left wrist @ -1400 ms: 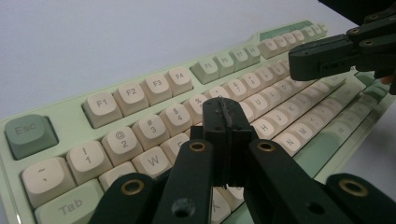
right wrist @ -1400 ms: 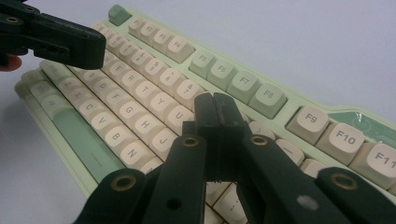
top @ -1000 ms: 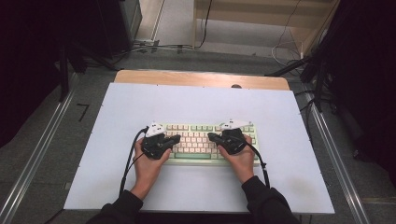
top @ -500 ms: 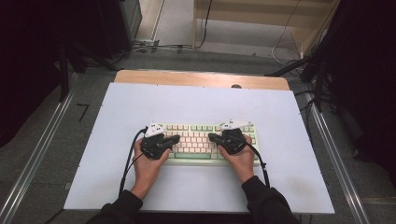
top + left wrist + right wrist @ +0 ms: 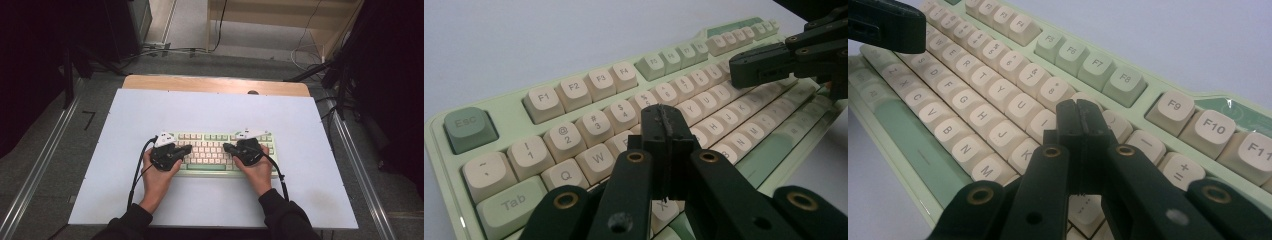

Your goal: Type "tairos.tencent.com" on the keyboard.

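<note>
A pale green keyboard (image 5: 214, 168) with cream and green keys lies at the middle front of the white table. My left gripper (image 5: 186, 149) hovers over its left half, jaws shut with nothing between them; in the left gripper view the gripper (image 5: 665, 117) points over the E and R keys of the keyboard (image 5: 469, 127). My right gripper (image 5: 226, 147) sits over the right half, also shut and empty; in the right gripper view the gripper (image 5: 1080, 114) is above the O and P keys of the keyboard (image 5: 913, 150). The two tips point toward each other.
The white table top (image 5: 210, 112) has a wooden strip (image 5: 215, 85) along its far edge. Metal rails (image 5: 37, 170) run along both sides. Cables (image 5: 170, 50) lie on the floor beyond, with dark equipment at the left and right.
</note>
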The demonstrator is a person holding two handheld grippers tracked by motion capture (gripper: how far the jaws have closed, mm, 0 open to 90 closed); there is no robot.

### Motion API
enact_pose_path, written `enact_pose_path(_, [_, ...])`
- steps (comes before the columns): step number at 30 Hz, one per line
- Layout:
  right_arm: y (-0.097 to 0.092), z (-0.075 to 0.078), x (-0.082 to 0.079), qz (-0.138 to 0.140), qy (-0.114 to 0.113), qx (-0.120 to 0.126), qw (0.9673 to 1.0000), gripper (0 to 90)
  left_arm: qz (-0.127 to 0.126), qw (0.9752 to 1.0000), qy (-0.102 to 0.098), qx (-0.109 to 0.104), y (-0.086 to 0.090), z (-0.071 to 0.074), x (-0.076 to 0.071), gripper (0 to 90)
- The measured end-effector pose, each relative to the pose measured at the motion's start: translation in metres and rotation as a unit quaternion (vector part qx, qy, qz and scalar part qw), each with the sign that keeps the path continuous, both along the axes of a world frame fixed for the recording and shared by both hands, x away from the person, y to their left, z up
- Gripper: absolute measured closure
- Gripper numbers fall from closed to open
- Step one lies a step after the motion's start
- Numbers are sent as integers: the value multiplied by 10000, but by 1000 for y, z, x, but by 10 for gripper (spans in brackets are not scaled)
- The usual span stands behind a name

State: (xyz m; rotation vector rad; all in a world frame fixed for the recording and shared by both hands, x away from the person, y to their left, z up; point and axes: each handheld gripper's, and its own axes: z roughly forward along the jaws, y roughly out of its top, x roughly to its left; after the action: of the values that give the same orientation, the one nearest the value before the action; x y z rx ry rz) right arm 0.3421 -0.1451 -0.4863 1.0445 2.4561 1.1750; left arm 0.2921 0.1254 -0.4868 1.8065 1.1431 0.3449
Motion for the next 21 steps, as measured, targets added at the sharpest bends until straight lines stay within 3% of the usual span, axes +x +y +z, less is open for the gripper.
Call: enact_pose_path(21, [1,-2,0,8,30,-82,10000,875,-13,10000,-1,15,0,0,-1,900])
